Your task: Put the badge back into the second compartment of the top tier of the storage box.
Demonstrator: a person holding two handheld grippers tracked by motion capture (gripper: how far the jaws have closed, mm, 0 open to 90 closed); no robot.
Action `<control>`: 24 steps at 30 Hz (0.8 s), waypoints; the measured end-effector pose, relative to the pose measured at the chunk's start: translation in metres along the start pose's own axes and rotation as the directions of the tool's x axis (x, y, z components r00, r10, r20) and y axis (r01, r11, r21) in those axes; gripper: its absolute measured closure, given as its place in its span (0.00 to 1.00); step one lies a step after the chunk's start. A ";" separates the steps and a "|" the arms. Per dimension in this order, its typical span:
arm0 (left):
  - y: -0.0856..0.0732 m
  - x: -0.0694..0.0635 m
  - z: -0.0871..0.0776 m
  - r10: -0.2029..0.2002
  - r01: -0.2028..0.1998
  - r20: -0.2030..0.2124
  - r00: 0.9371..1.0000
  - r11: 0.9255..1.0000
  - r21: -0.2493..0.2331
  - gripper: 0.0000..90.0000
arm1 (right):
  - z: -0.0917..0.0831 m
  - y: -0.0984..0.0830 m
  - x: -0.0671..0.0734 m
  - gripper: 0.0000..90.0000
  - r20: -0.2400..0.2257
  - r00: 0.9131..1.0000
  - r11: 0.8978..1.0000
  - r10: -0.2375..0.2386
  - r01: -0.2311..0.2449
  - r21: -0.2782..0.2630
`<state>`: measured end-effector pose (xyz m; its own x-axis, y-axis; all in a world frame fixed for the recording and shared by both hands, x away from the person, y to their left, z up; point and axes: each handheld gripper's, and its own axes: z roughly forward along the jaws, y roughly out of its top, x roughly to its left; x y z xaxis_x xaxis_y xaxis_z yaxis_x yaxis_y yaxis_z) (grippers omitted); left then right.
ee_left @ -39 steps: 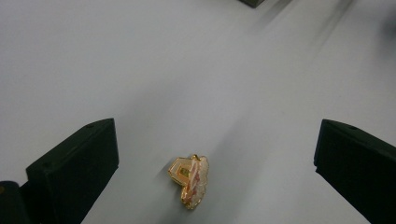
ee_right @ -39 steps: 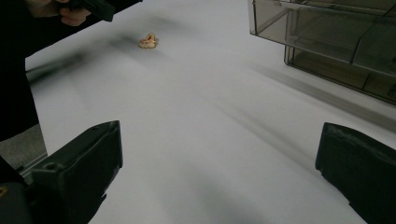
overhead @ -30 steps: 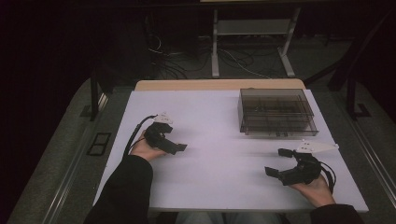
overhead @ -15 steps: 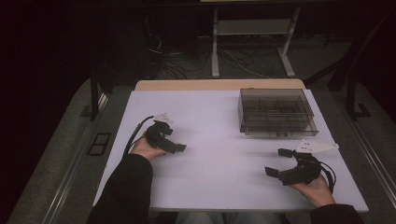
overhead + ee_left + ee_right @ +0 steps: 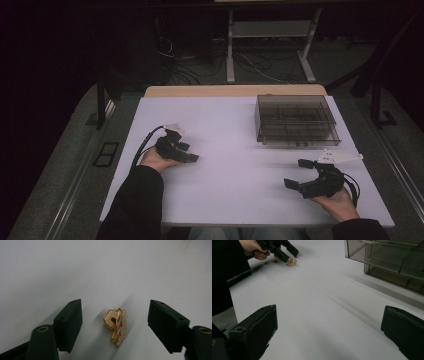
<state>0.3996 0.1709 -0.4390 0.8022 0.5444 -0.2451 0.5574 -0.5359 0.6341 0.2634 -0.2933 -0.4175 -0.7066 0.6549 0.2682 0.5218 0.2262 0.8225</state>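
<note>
Gold-coloured and glossy, the small metal pin badge [image 5: 116, 326] lies on the white table top [image 5: 235, 150] at its left side, between the black jaws of the left gripper [image 5: 113, 325], which have just been closing but do not yet touch it. To take it cleanly, I judge the pads should come in evenly on both flat faces and stay low, since so thin a piece can tip or skid away. Farther right, the right gripper [image 5: 329, 332] rests with its jaws wide and empty, near the smoky clear plastic drawer box [image 5: 296, 120]
</note>
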 end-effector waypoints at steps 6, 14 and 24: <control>0.000 -0.001 0.002 0.009 -0.009 0.002 1.000 1.000 -0.015 0.45 | 0.000 0.000 0.000 0.00 -0.002 1.000 1.000 -0.001 0.001 -0.002; -0.001 0.003 0.002 0.011 -0.011 0.001 1.000 1.000 -0.009 0.61 | 0.000 0.000 0.000 0.00 -0.006 1.000 1.000 0.000 0.000 -0.003; -0.003 0.006 -0.002 -0.036 0.036 0.045 0.998 0.999 -0.015 0.87 | 0.000 0.000 0.000 0.00 -0.007 1.000 1.000 -0.001 0.001 -0.004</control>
<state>0.4026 0.1766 -0.4409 0.7907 0.5335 -0.3003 0.5829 -0.5059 0.6358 0.2633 -0.2936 -0.4179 -0.7105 0.6495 0.2708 0.5193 0.2242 0.8246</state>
